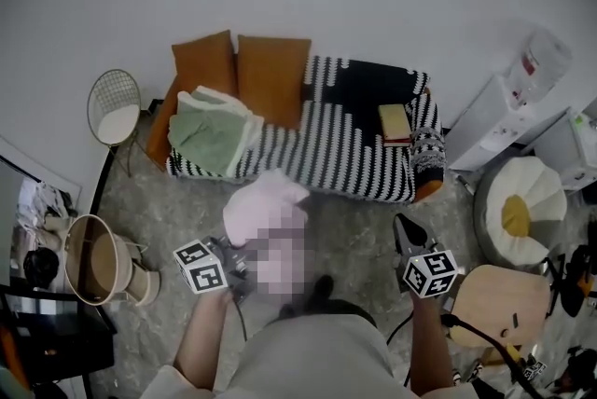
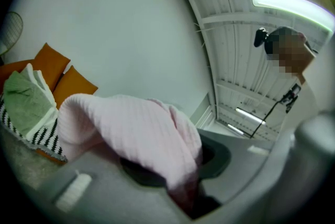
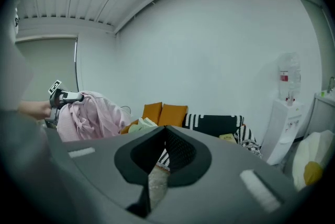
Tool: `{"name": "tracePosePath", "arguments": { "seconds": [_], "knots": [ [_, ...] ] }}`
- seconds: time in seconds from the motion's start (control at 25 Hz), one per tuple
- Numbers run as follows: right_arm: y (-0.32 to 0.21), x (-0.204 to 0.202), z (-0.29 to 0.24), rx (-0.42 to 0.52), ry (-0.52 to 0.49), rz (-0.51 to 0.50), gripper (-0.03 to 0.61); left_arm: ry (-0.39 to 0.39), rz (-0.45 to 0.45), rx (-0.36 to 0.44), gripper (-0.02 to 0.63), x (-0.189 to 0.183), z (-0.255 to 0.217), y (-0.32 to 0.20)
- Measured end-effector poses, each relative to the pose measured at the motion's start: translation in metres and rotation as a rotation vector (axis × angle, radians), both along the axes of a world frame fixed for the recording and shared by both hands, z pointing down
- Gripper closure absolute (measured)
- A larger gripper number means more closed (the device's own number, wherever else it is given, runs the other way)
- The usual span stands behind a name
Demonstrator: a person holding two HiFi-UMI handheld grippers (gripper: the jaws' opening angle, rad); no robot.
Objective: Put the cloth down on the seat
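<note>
left gripper view, unlike head view, shows jaws gripping cloth (image 2: 131, 129)

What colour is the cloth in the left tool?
Pale pink textured cloth, clearest in the left gripper view.

Left gripper (image 1: 231, 259) clamps the pink cloth (image 1: 268, 206); right gripper (image 1: 406, 229) is closed empty; both held out forward.

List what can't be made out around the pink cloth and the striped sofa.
- Left gripper view: the pink waffle-knit cloth drapes over the jaw tips of the left gripper.
- Head view: blurring covers the cloth's lower part.
- Head view: print on the flat yellow book is too small.
- Head view: the folded green blanket hides part of the black-and-white striped sofa.
</note>
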State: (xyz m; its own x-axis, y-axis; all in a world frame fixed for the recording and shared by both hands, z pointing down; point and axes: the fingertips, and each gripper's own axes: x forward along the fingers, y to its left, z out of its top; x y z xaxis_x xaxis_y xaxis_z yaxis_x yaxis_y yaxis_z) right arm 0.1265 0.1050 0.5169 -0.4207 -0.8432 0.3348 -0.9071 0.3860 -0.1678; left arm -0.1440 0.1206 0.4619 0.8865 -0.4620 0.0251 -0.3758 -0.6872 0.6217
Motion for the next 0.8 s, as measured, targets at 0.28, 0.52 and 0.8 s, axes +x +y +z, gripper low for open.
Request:
{"name": "tracePosePath", "arguments": {
  "seconds": [0.28, 0.52, 0.8],
  "knots": [
    [-0.032, 0.023, 0.008, -0.003, 0.005, -0.034, 0.578, 0.014, -0.031, 0.021, 0.522, 0.026, -0.002, -0.031],
    [-0.055, 0.061, 0.010, -0.002, -0.008, -0.017, 0.580, 0.004, -0.050, 0.025, 0.522, 0.052, 0.001, -0.050],
    [-0.073, 0.088, 0.012, 0.004, -0.019, -0.010, 0.580, -0.001, -0.054, 0.041, 0.522, 0.078, -0.002, -0.068]
  ]
}}
